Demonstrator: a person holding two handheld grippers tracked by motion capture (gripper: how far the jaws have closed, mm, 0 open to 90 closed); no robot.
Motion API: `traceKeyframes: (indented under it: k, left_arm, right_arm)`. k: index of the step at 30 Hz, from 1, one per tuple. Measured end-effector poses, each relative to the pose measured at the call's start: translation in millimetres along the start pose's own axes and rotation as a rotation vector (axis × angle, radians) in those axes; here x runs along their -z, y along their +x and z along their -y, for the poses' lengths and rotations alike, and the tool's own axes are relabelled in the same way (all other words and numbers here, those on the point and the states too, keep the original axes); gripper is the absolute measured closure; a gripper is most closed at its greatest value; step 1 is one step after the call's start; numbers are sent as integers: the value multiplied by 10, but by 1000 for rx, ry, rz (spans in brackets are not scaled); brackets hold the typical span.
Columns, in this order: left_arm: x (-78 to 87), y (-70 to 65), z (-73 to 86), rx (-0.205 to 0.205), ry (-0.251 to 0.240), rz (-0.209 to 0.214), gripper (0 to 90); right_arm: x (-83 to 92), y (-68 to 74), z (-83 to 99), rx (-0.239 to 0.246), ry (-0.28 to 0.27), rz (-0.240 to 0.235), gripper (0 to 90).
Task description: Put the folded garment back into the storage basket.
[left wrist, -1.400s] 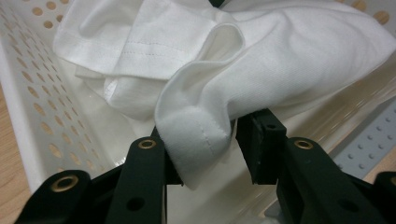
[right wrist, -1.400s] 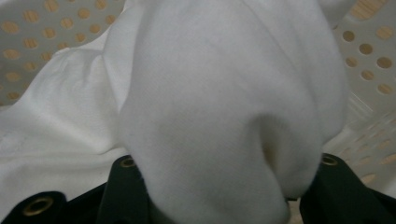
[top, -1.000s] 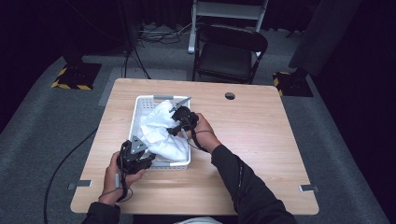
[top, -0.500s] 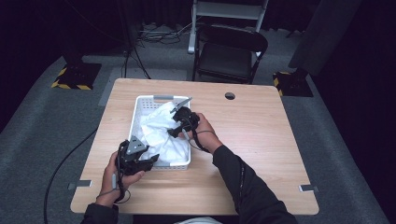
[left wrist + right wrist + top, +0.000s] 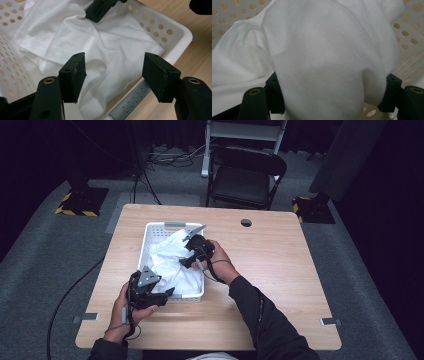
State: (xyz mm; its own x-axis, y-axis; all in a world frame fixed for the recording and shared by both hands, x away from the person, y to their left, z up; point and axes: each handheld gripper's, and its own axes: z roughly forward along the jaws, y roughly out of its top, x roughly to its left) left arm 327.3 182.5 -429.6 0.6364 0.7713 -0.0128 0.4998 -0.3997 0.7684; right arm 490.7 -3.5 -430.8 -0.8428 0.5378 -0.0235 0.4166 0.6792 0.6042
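Cloth, white, soft, creased, stitched hem, heaped in basket

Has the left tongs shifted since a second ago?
Yes, slightly. In the high view the left tongs have backed off toward the white basket's near corner, its jaws just opening, off the white cloth.

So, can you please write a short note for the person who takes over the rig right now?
Left gripper: open, jaws just opened, poised above the white cloth at the near end of the white basket; nothing gripped.
Right gripper: jaws just opened; a fold of the cloth sits between them, and whether it is gripped is unclear.
Basket stands on the wooden table.
Done: the cloth lies crumpled in the basket.
Left: probably release the cloth fully and withdraw both grippers.
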Motion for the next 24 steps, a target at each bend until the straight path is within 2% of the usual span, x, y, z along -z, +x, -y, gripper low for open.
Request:
traceKeyframes:
  k: [8, 13, 17, 22, 24]
  left_arm:
    - [-15, -19, -8, 17, -6, 31, 254]
    - [-25, -36, -18, 19, -5, 20, 160]
    - [-49, -66, -30, 20, -3, 10, 125]
    - [-62, -110, -54, 21, 0, 17, 82]
    - [-65, -138, -60, 6, 2, 20, 70]
  right_arm:
    - [15, 8, 2, 16, -10, -7, 242]
    - [11, 23, 10, 44, 4, -4, 195]
    - [26, 37, 8, 64, 5, -3, 162]
    - [58, 42, 9, 93, -6, 4, 118]
    - [76, 39, 10, 98, -14, 7, 106]
